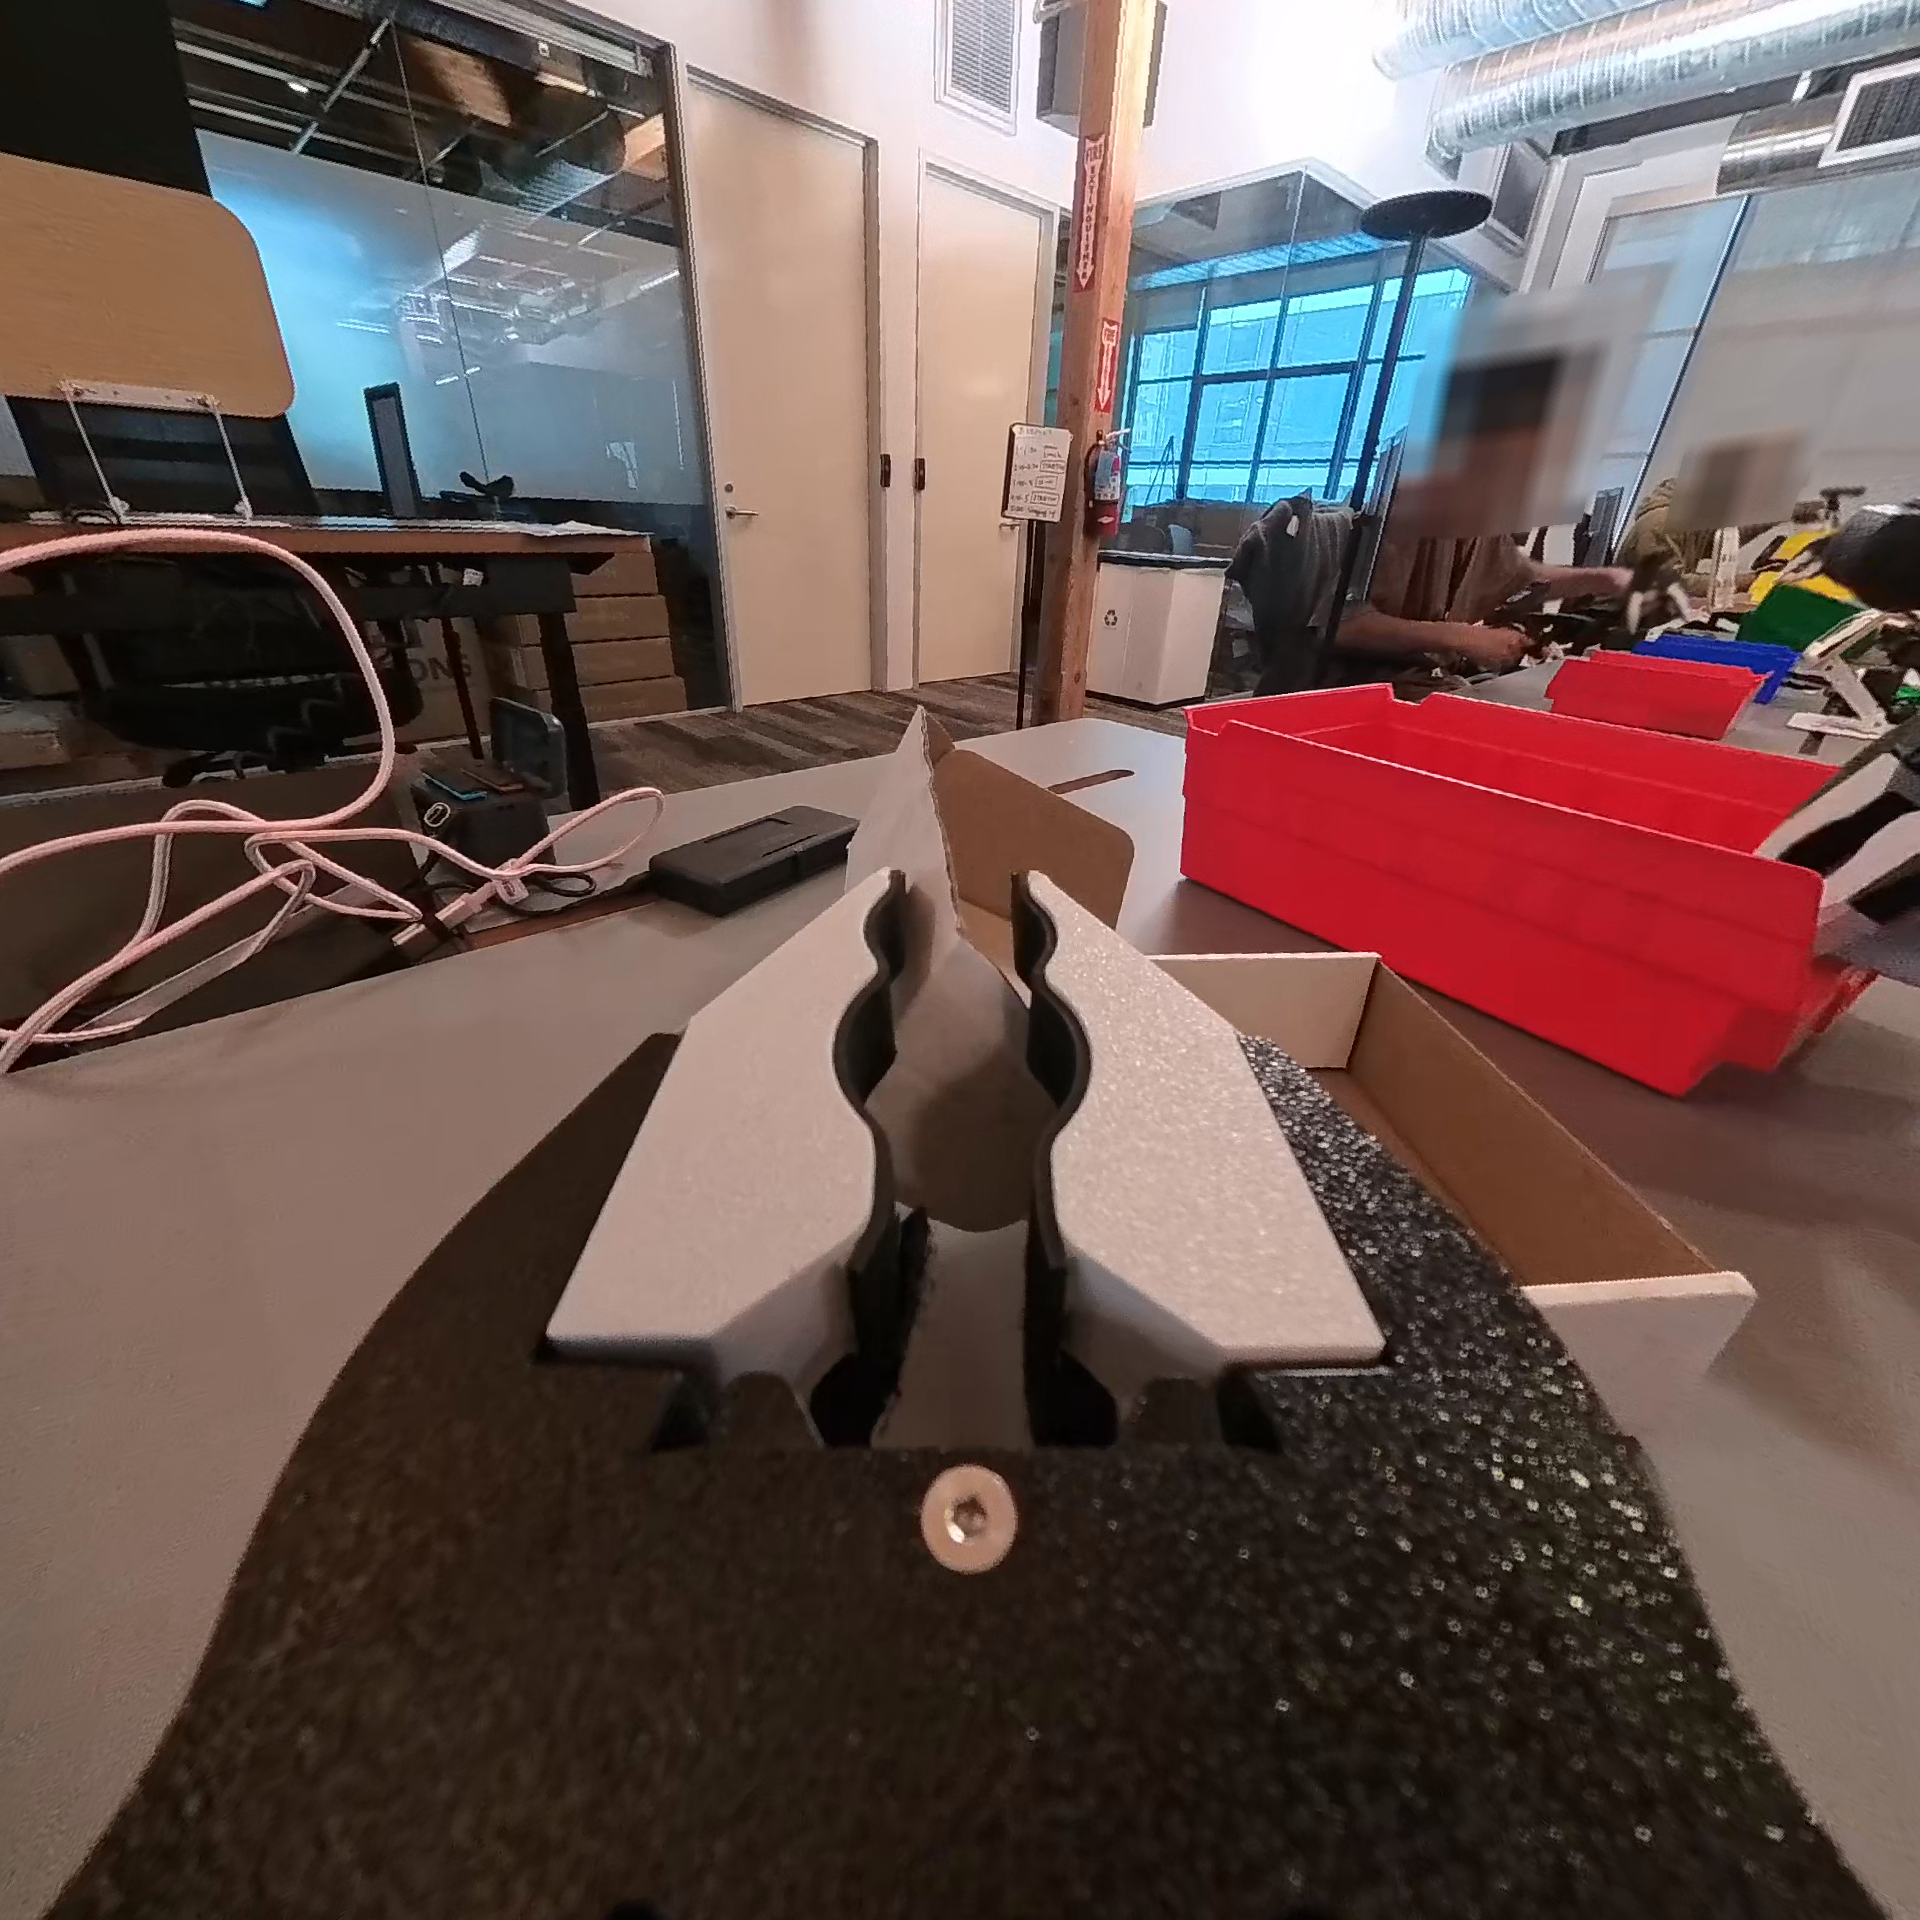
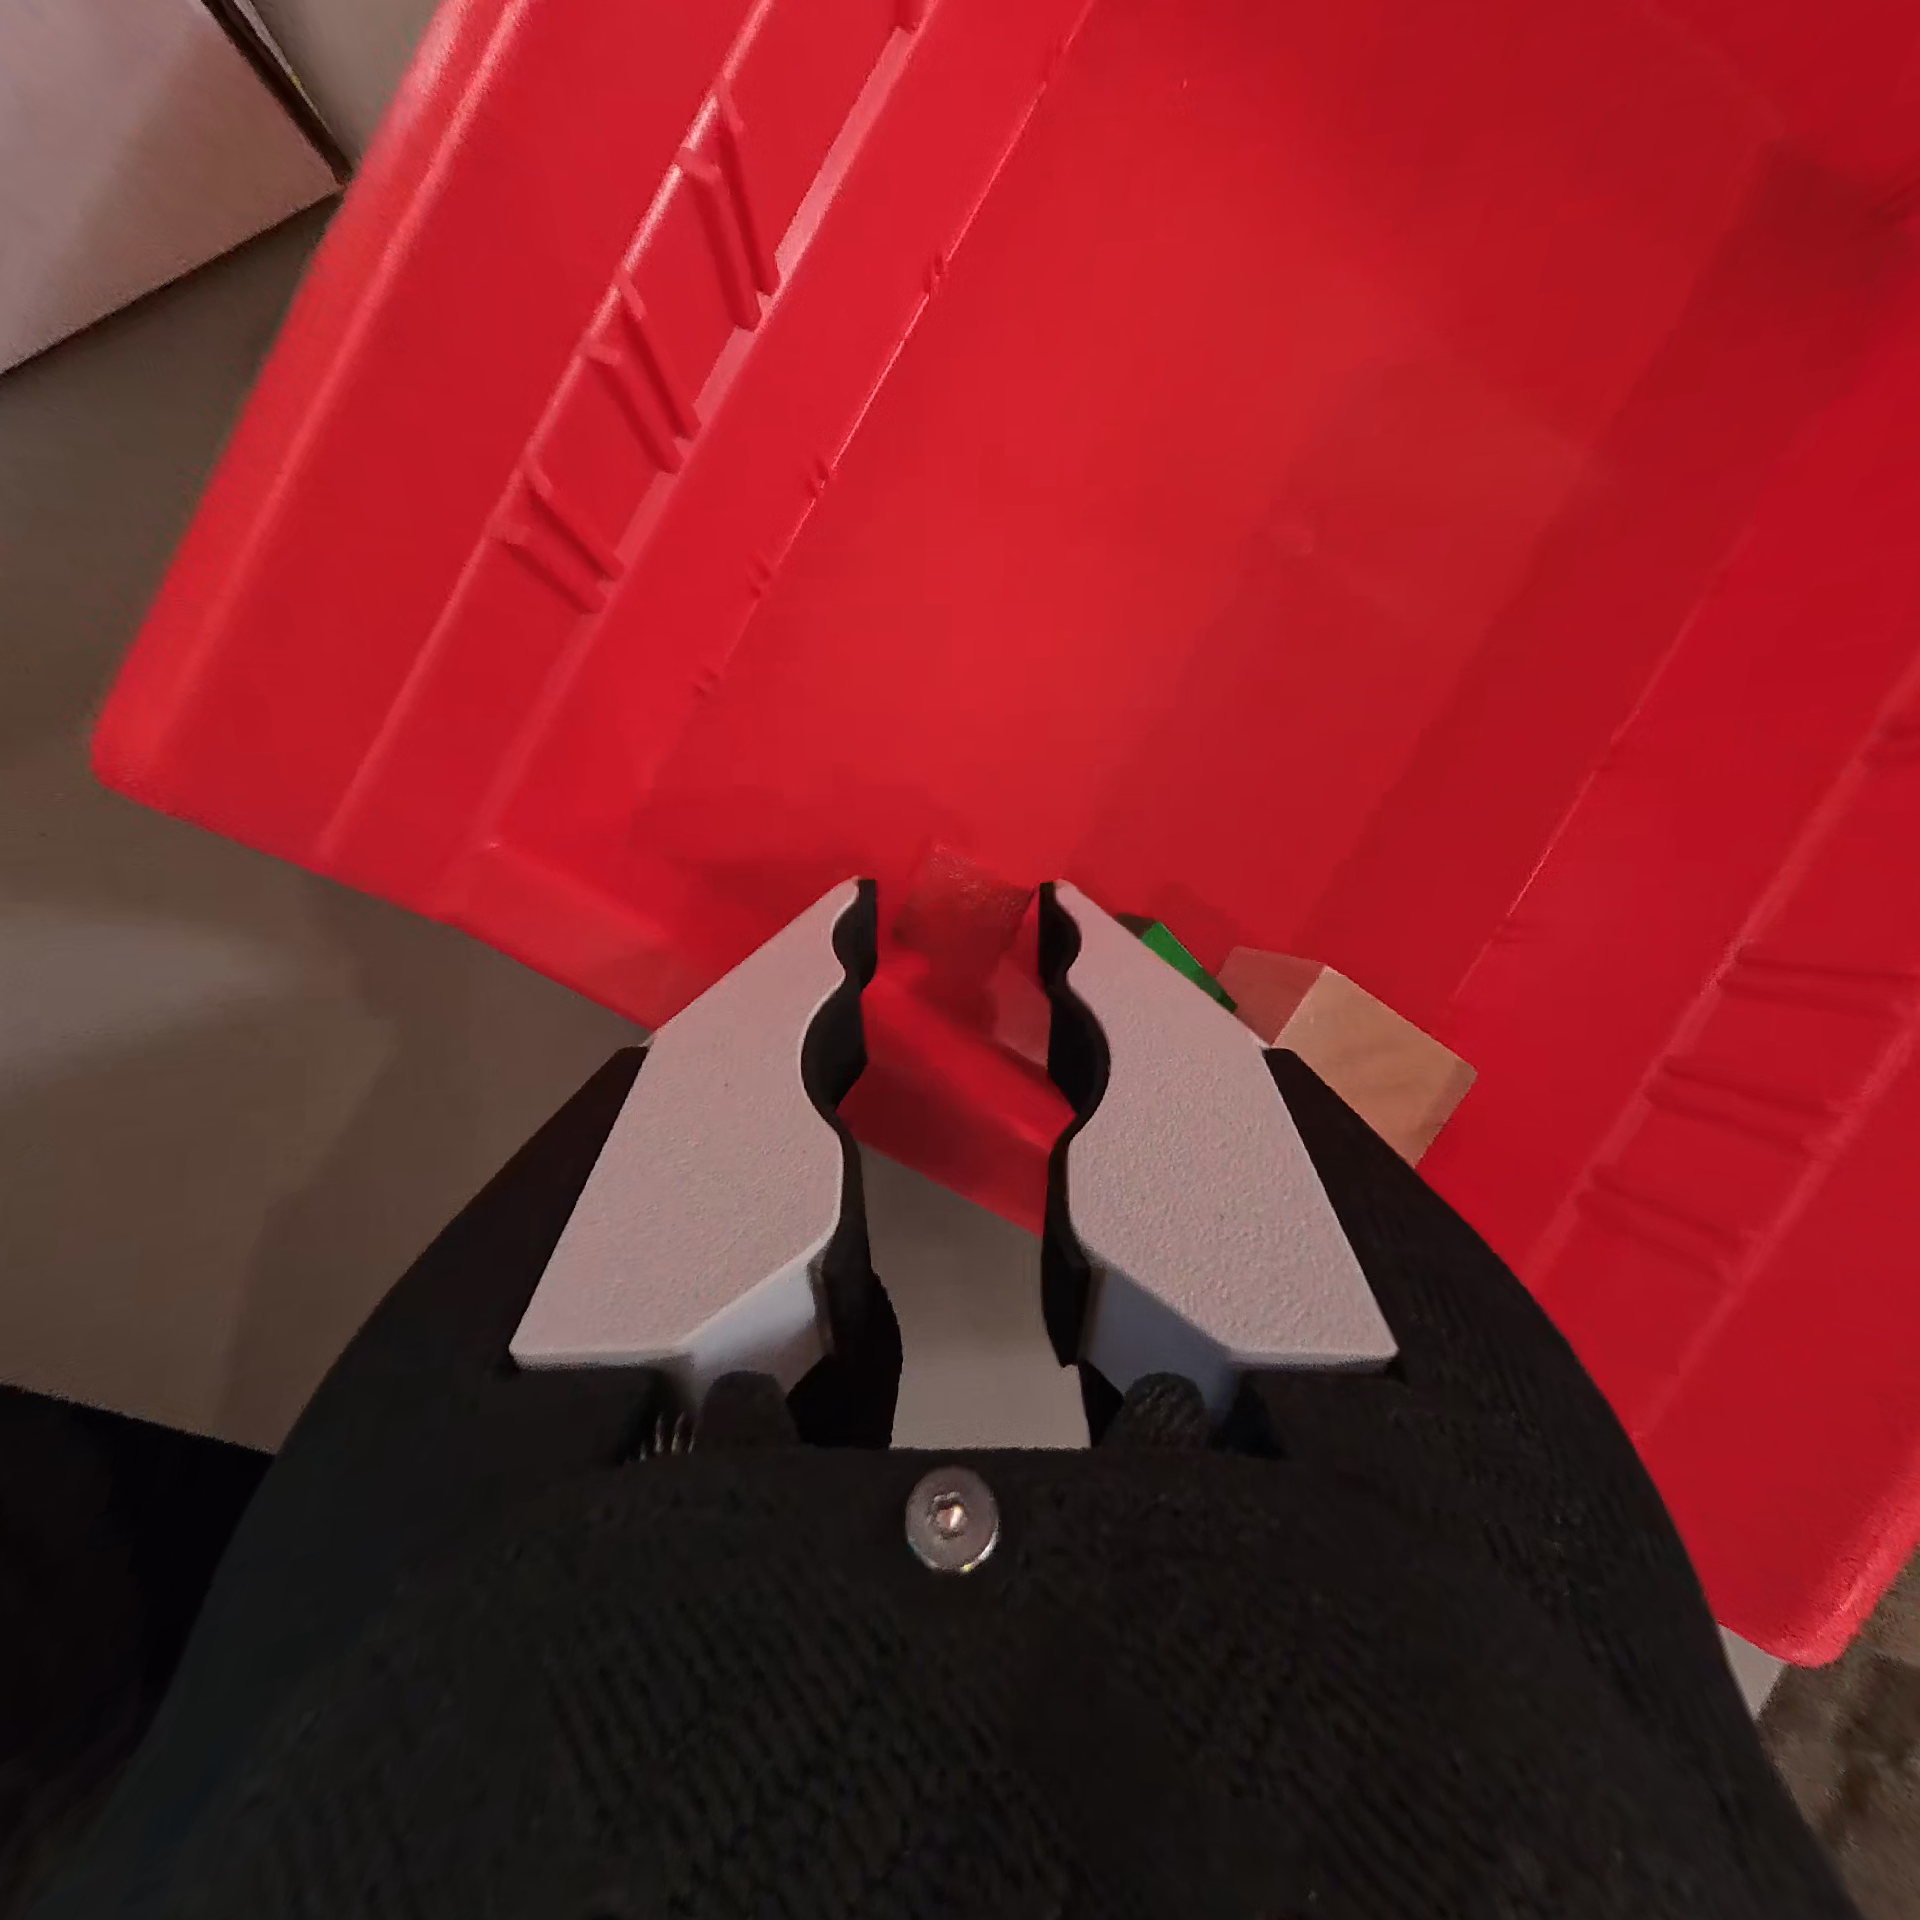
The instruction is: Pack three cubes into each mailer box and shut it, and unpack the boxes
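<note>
In the left wrist view my left gripper [image 1: 956, 894] is shut on the raised lid flap [image 1: 904, 821] of an open white mailer box [image 1: 1642, 1320]. The flap is white outside and its side ear [image 1: 1049, 831] is brown. The part of the box's inside that shows is bare. My right gripper [image 2: 956, 894] reaches into the red bin [image 2: 1143, 468], open around a reddish-brown cube [image 2: 971, 883] that stands between the fingertips by the bin's near wall. A thin gap shows at the left pad. A green cube [image 2: 1174, 951] and a tan cube [image 2: 1371, 1060] lie just to the right. The right gripper also shows in the left wrist view [image 1: 1860, 862].
The red bin [image 1: 1507, 862] stands on the grey table [image 1: 312, 1143] right of the box. A black case [image 1: 748, 857] and pink cables [image 1: 343, 665] lie at the far left. More red and blue bins [image 1: 1652, 691] and a person sit at the far right. My hands' fingertips stand some 40 cm from each other.
</note>
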Motion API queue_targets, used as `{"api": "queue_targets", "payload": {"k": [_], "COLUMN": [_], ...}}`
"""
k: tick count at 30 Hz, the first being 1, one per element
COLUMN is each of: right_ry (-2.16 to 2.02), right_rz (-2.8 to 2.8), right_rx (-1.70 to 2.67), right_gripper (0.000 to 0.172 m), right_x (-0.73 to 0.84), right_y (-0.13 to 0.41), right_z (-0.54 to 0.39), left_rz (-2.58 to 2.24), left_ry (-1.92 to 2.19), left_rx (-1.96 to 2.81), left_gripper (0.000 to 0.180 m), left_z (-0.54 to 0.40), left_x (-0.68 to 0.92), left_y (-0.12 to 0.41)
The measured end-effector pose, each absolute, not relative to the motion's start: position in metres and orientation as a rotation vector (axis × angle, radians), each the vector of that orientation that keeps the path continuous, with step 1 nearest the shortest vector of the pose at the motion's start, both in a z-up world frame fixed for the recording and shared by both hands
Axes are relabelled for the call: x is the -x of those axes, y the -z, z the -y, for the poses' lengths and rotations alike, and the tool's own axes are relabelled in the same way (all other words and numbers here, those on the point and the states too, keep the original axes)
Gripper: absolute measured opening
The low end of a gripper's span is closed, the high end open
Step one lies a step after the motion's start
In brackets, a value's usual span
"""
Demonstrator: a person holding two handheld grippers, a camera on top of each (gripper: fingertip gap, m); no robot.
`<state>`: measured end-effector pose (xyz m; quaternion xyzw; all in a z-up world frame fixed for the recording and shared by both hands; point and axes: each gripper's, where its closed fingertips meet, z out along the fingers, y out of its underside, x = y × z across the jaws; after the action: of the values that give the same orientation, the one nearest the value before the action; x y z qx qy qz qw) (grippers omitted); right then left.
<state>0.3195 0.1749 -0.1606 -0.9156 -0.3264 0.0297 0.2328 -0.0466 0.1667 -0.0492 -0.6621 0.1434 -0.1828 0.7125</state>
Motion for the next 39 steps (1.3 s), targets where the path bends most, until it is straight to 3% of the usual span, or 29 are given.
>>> {"api": "queue_targets", "payload": {"k": [7, 13, 18, 27, 37, 38, 39], "right_ry": [0.032, 0.108, -0.229, -0.274, -0.328, -0.337, -0.344], "right_rz": [0.842, 0.721, 0.73, 0.809, 0.796, 0.795, 0.795], "right_rx": [2.414, 1.899, 1.339, 1.091, 1.095, 1.099, 1.102], "right_gripper": [0.042, 0.043, 0.041, 0.036, 0.034, 0.034, 0.034], "right_x": [-0.322, -0.285, -0.184, -0.099, -0.103, -0.104, -0.104], "right_y": [0.137, 0.041, -0.034, 0.019, 0.021, 0.021, 0.021], "right_z": [-0.183, -0.209, -0.178, -0.172, -0.171, -0.172, -0.172], "left_rz": [-0.324, -0.301, -0.262, -0.266, -0.181, -0.193, -0.2], "left_ry": [0.4, 0.347, 0.357, 0.476, 0.508, 0.502, 0.485], "left_rx": [1.467, 1.446, 1.386, 1.513, 1.636, 1.64, 1.632], "left_gripper": [0.019, 0.026, 0.041, 0.064, 0.054, 0.051, 0.036], "left_z": [-0.166, -0.165, -0.159, -0.167, -0.162, -0.16, -0.158], "left_x": [0.046, 0.052, 0.055, 0.036, 0.039, 0.041, 0.044], "left_y": [0.049, 0.042, 0.028, 0.056, 0.063, 0.062, 0.059]}}
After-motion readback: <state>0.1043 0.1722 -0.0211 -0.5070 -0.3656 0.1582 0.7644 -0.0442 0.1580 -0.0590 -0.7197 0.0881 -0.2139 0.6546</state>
